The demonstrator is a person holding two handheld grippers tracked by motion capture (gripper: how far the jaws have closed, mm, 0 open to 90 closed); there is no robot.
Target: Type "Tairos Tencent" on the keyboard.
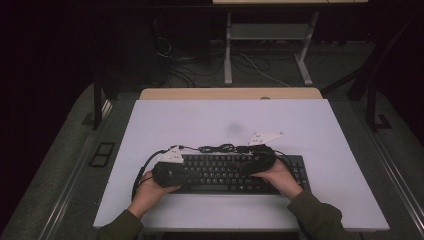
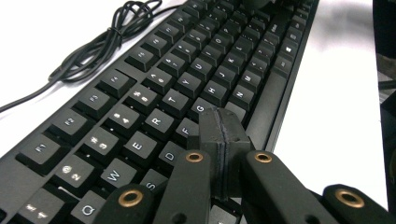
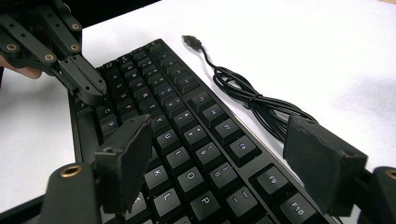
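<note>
A black keyboard [image 1: 220, 180] lies on the white table [image 1: 225, 115], near its front edge. Its cable [image 1: 220, 148] is bundled just behind it, and the USB plug [image 3: 190, 41] rests free on the table. My left gripper [image 2: 223, 140] is shut with nothing in it, its tips low over the keys around D, F and G. It also appears in the right gripper view, where the left gripper [image 3: 88, 88] hangs over the keyboard's left half. My right gripper [image 3: 217, 140] is open above the right half, its jaws spread wide from the letter keys to the function row.
The bundled cable [image 2: 98, 44] lies close behind the function keys. A wooden desk edge [image 1: 230, 93] borders the table's far side. Beyond it stand a metal table frame [image 1: 270, 35] and loose floor cables [image 1: 260, 67]. Bare white surface stretches behind the keyboard.
</note>
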